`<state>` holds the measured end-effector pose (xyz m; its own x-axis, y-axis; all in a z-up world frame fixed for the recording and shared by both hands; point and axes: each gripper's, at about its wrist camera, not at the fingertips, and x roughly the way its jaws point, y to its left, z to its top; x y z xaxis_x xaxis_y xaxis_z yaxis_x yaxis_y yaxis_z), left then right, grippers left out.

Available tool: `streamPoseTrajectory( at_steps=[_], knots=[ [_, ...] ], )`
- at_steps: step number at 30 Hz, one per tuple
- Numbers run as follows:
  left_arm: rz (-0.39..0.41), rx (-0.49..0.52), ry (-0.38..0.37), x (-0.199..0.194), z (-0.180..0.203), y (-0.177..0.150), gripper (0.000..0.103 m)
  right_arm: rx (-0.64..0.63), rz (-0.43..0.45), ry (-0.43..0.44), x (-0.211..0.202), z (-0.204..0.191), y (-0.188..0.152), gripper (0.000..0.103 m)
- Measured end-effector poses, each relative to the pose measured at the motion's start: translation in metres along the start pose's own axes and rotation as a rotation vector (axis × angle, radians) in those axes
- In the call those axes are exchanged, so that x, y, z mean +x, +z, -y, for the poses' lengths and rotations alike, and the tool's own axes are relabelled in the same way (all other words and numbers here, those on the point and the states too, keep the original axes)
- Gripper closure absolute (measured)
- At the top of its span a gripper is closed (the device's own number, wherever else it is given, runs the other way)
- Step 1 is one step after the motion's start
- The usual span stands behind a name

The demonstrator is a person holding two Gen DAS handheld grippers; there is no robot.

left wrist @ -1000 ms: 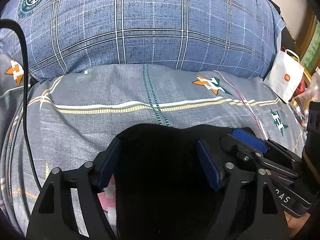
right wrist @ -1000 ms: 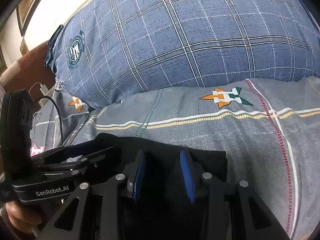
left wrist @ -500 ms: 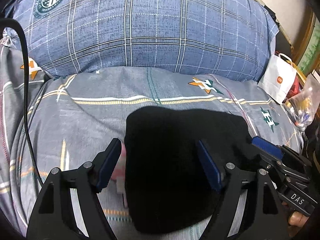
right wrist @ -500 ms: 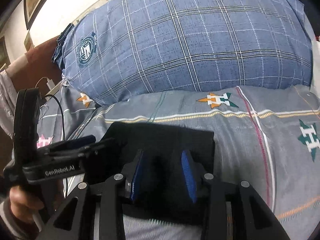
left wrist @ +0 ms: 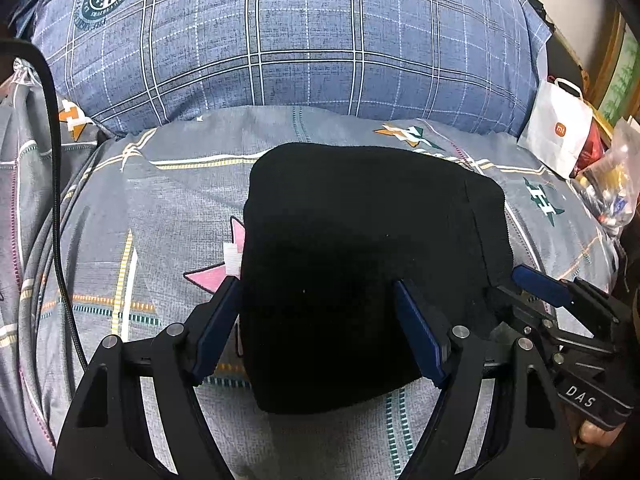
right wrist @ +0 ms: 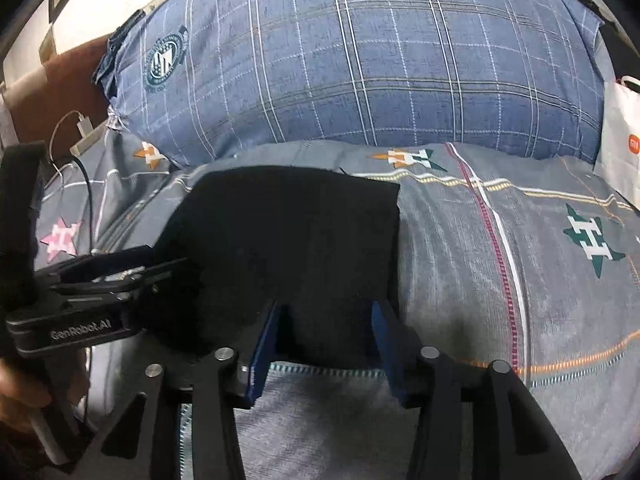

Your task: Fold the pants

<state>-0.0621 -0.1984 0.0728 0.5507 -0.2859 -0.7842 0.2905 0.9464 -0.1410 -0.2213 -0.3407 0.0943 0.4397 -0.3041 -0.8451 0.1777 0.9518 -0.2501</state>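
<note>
The black pants (left wrist: pixel 360 240) lie folded into a compact rectangle on the grey patterned bedsheet (left wrist: pixel 160 208); they also show in the right wrist view (right wrist: pixel 288 232). My left gripper (left wrist: pixel 318 300) is open, its blue pads either side of the bundle's near left part, just above it. My right gripper (right wrist: pixel 326 332) is open over the bundle's near right corner. The right gripper shows at the right in the left wrist view (left wrist: pixel 560 320), and the left gripper at the left in the right wrist view (right wrist: pixel 100 280).
A large blue plaid pillow (left wrist: pixel 300 40) lies behind the pants. A white paper bag (left wrist: pixel 558 132) and a plastic bag of items (left wrist: pixel 612 184) stand at the right. A black cable (left wrist: pixel 56 180) runs down the left side. A charger (right wrist: pixel 84 126) lies at far left.
Both grippers have pulled back toward me and risen off the folded pants. More of the black bundle and the sheet in front of it has come into view.
</note>
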Motion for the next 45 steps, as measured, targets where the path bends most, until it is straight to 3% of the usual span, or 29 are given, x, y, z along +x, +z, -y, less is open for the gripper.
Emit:
streamPoseTrajectory(
  at_steps=[11, 17, 26, 34, 41, 45],
  knots=[
    [0.022, -0.013, -0.007, -0.015, -0.001, 0.005, 0.025, 0.067, 0.113, 0.088, -0.037, -0.001, 0.017, 0.055],
    [0.023, -0.016, 0.000, -0.015, -0.001, 0.005, 0.025, 0.042, 0.109, 0.117, -0.031, -0.016, 0.017, 0.055],
    [-0.005, -0.012, 0.011, 0.000, 0.000, -0.002, 0.025, 0.041, 0.023, 0.033, -0.005, -0.003, 0.003, 0.055],
    [-0.011, -0.026, -0.002, 0.000, -0.004, 0.001, 0.025, 0.087, 0.060, 0.067, -0.014, 0.005, 0.010, 0.055],
    [-0.009, -0.029, -0.001, -0.001, -0.004, 0.000, 0.025, 0.050, 0.105, 0.112, -0.023, -0.007, 0.015, 0.055],
    [-0.005, -0.035, -0.011, -0.006, -0.005, 0.001, 0.025, 0.048, 0.105, 0.088, -0.023, -0.006, 0.017, 0.055]
  ],
)
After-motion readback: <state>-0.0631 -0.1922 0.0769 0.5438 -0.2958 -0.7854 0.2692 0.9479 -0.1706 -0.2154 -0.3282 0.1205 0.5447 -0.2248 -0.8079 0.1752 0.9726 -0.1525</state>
